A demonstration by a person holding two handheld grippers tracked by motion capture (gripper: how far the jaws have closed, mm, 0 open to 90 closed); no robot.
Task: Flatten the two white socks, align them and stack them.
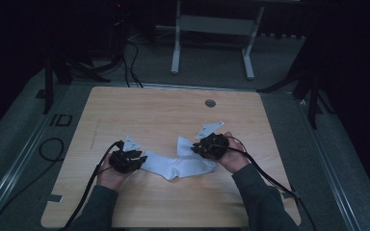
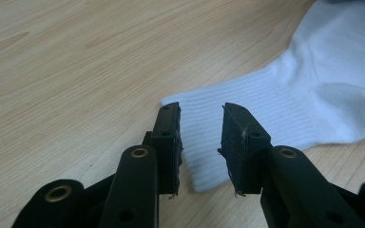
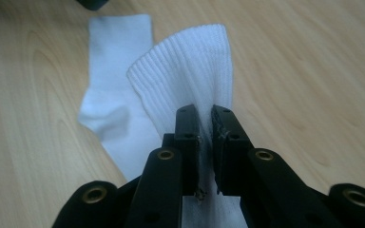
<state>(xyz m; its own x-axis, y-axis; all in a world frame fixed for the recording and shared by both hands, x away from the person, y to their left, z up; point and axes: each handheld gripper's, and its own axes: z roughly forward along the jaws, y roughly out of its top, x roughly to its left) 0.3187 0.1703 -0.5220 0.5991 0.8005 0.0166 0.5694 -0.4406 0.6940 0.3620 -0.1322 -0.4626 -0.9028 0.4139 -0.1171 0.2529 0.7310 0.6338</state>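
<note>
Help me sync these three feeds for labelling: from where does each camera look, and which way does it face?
High view: above the person's side, facing forward and down on the wooden table; forearms, both hands, left tool, right tool.
Left tool view: rides the left tool, looking along its parted jaws at the white sock.
Right tool view: rides the right tool, jaws pinching the sock's ribbed cuff.
All three share the sock and tabletop.

Light wooden tabletop [image 1: 149,110] at frame centre, round grommet [image 1: 210,103] near its far edge, white table frame [image 1: 212,29] on grey floor [image 1: 289,139] at top centre, black cables [image 1: 132,62] upper left.
</note>
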